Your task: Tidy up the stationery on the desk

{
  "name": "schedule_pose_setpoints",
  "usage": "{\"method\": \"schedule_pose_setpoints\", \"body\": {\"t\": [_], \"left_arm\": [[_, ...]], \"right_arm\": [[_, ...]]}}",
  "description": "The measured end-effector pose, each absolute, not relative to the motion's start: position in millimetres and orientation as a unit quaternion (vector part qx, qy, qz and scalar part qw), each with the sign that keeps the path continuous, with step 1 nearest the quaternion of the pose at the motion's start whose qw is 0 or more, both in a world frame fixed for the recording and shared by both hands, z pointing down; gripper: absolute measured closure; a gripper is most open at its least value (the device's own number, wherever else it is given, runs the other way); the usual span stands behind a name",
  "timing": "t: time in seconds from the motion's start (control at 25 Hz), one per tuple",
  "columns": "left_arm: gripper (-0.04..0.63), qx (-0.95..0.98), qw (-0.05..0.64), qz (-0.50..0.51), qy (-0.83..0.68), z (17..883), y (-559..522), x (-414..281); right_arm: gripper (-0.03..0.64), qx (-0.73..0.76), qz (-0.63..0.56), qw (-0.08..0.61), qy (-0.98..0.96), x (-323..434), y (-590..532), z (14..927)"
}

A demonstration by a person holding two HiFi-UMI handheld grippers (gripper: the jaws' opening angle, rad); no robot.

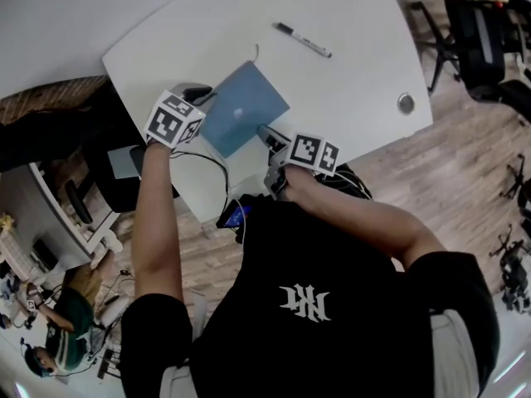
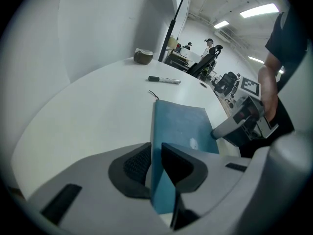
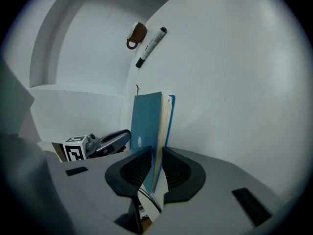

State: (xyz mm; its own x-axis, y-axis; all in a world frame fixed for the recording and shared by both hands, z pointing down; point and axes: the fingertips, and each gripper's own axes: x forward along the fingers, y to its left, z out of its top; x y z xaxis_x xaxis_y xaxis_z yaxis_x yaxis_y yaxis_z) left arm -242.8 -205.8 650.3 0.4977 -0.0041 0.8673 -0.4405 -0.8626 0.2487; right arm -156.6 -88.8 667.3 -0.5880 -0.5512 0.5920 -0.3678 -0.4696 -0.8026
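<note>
A blue notebook [image 1: 241, 110] is at the near part of the white desk [image 1: 357, 65], held from two sides. My left gripper [image 1: 209, 100] is shut on its left edge; in the left gripper view the blue cover [image 2: 178, 126] runs between the pads of that gripper [image 2: 156, 154]. My right gripper [image 1: 267, 136] is shut on the near right edge; in the right gripper view the notebook [image 3: 146, 121], cream pages showing, stands between the pads of that gripper [image 3: 156, 159]. A black-capped marker [image 1: 303, 40] lies farther back on the desk.
A brown ring-shaped object [image 3: 137, 34] sits at the desk's far edge beyond the marker [image 3: 151, 47]. A round cable grommet [image 1: 406, 103] is at the desk's right corner. Black office chairs [image 1: 481, 31] stand on the wooden floor to the right. Cables hang off the near edge.
</note>
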Motion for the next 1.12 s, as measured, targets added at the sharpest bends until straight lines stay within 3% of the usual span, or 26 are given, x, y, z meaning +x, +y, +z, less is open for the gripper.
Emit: {"method": "schedule_pose_setpoints", "body": {"t": [1.12], "left_arm": [[0.552, 0.816, 0.311, 0.455, -0.174, 655.8, -167.6, -246.8]], "right_arm": [[0.561, -0.429, -0.697, -0.041, 0.573, -116.0, -105.5, 671.7]]}}
